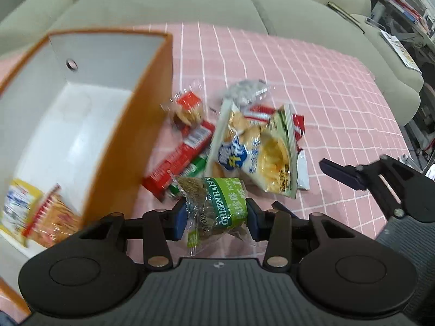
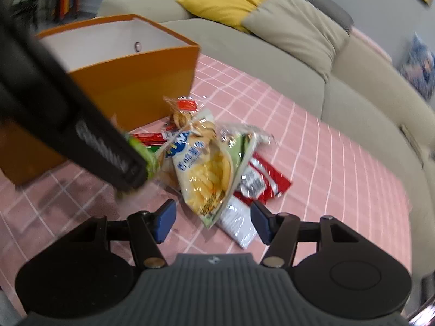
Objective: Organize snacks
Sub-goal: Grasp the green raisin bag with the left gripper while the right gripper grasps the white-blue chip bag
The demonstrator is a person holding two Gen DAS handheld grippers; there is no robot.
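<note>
The left gripper (image 1: 216,216) is clenched on a green raisin packet (image 1: 217,206), whose sides are pressed by both blue pads (image 1: 179,221). The packet is held just above the pink checked cloth (image 1: 339,108), beside the near end of the snack pile. Its long axis runs roughly along the gripper's own line, away from the camera, with the clear crimped end toward the camera and the other end toward the pile; the printed lettering runs along that same axis.

The pile is spread on the cloth just right of an orange box (image 1: 130,135) with a white interior. A long red packet (image 1: 182,157) lies diagonally, one end near the box wall and the other near the held packet. A large chips bag (image 1: 258,149) is laid on top of the pile, its long axis slanting from upper left to lower right in the left wrist view. A red-and-white sachet (image 2: 261,182) and a white sachet (image 2: 239,222) are seen partly under it. Two snack packets (image 1: 35,212) are lying in the near corner of the box, blurred.

The right gripper (image 2: 213,218) is released, its jaws standing apart over the lower tip of the chips bag, with nothing gripped. A beige sofa (image 2: 285,62) with a yellow cushion (image 2: 228,0) is seen behind the cloth.
</note>
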